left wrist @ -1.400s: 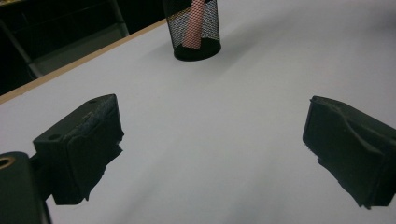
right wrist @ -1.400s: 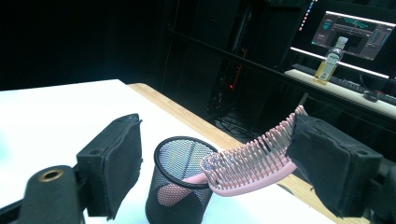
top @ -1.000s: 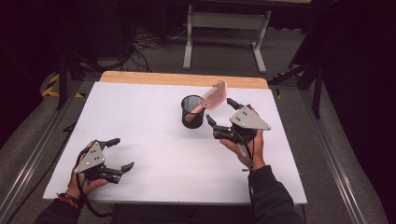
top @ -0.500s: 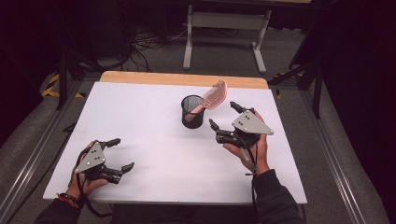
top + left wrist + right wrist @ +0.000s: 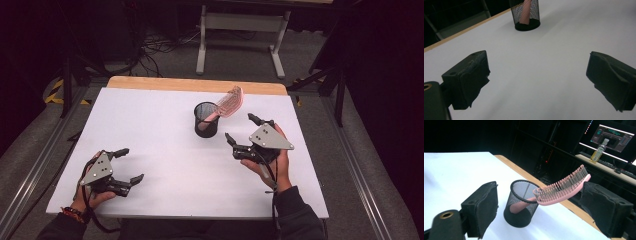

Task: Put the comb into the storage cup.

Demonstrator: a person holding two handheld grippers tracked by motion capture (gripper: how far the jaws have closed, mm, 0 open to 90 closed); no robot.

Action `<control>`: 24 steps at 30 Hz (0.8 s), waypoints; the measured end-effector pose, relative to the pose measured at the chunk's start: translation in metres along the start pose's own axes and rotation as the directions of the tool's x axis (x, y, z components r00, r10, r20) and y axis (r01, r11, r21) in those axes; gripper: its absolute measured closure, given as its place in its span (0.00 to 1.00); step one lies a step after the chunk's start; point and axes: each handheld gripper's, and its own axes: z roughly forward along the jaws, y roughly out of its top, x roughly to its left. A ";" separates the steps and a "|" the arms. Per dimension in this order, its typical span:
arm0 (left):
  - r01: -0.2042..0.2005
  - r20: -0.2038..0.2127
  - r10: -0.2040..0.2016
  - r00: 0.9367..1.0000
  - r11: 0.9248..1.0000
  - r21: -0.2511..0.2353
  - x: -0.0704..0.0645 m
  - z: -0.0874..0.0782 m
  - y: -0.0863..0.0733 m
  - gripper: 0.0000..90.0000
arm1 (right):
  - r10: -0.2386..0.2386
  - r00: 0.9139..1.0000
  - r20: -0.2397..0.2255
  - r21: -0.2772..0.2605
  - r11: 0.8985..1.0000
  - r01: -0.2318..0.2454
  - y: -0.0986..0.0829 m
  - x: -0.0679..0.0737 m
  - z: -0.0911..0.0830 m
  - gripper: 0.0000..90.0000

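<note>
A black mesh cup (image 5: 206, 120) stands on the white table (image 5: 150, 130), a little back of centre. A pink hairbrush (image 5: 229, 103) leans in it, handle down, bristled head sticking out over the rim toward the right. In the right gripper view the cup (image 5: 522, 202) and brush (image 5: 562, 187) sit between the two jaws but farther off. My right gripper (image 5: 242, 131) is open, just right of the cup and apart from it. My left gripper (image 5: 129, 165) rests open near the front left edge, empty. The cup (image 5: 526, 13) appears far off in the left gripper view.
A wooden strip (image 5: 195, 85) runs along the table's far edge. Behind it stands a grey metal frame (image 5: 240, 30) on the floor. A monitor (image 5: 614, 136) and a bottle (image 5: 599, 151) sit on a dark desk in the right gripper view.
My right gripper has drawn back a little from the brush toward the front right. The left gripper has stayed still.
</note>
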 end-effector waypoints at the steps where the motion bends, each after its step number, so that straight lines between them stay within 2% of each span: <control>1: 0.001 0.001 -0.001 1.000 1.000 0.001 0.000 0.000 0.000 0.06 | -0.001 1.000 -0.001 0.001 1.000 0.001 -0.001 0.000 0.000 0.17; 5: -0.001 -0.001 0.001 1.000 1.000 -0.001 0.000 0.000 0.000 0.06 | -0.022 1.000 0.005 0.019 1.000 0.022 -0.004 0.003 -0.002 0.17; 13: -0.001 -0.001 0.001 1.000 1.000 -0.001 0.000 0.000 0.000 0.06 | -0.037 0.999 -0.022 0.044 0.998 0.038 -0.009 0.006 -0.008 0.17; 18: -0.003 -0.004 0.003 1.000 1.000 -0.002 0.000 -0.001 0.000 0.06 | -0.058 0.998 -0.021 0.060 0.996 0.060 -0.012 0.009 -0.011 0.17; 24: -0.002 -0.002 0.002 1.000 1.000 -0.003 0.000 -0.001 0.000 0.06 | -0.062 0.998 -0.025 0.071 0.995 0.063 -0.016 0.011 -0.014 0.16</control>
